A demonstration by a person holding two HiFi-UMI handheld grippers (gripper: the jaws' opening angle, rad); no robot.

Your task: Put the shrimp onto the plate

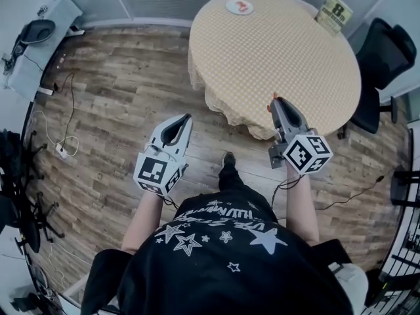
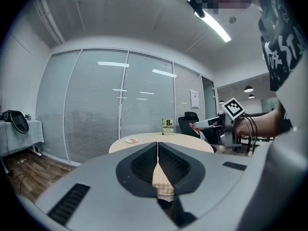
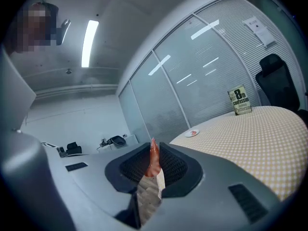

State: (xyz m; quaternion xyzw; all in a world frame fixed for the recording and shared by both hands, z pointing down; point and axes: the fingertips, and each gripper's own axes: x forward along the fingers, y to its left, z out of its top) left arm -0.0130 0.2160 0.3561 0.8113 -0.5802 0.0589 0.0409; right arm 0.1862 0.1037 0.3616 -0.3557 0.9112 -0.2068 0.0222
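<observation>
A small white plate point(image 1: 239, 6) with a red piece on it sits at the far edge of the round table point(image 1: 289, 58), which has a checked cloth. The same plate point(image 3: 192, 133) shows far off in the right gripper view and, as plate point(image 2: 131, 140), in the left gripper view. My right gripper point(image 1: 278, 104) hovers at the table's near edge, shut on an orange-red shrimp point(image 3: 153, 160) that stands upright between the jaws. My left gripper point(image 1: 183, 121) hangs over the wooden floor to the left of the table, shut with nothing in it.
A green-and-white book point(image 1: 333, 13) stands at the table's far right. A black office chair point(image 1: 382, 61) is right of the table. A grey desk point(image 1: 36, 44) with a black bag stands at the far left, with cables point(image 1: 62, 146) on the floor nearby.
</observation>
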